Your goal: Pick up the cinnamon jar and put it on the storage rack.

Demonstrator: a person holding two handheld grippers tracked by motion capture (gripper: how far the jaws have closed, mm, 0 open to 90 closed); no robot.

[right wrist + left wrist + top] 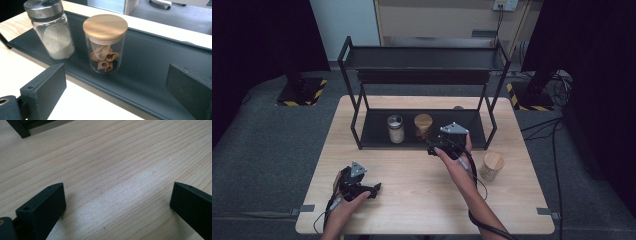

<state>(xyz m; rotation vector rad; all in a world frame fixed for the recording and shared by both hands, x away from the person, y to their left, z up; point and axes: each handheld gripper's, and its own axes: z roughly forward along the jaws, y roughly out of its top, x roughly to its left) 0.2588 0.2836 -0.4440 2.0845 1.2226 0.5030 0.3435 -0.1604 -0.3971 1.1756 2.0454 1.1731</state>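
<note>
Lab or recording studio, not home: lone wooden table [422,200] on grey carpet, black curtains at 9 and 3 o'clock, stand bases with yellow-black hazard tape [302,92] at 10 and 2 o'clock, loose cables [557,130] on floor at 3 o'clock, wall socket [505,5] at 1 o'clock

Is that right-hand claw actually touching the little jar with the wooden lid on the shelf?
Apart. In the right gripper view, the right gripper stands open and the wooden-lid jar sits beyond its jaws, with bare shelf tray between them.
</note>
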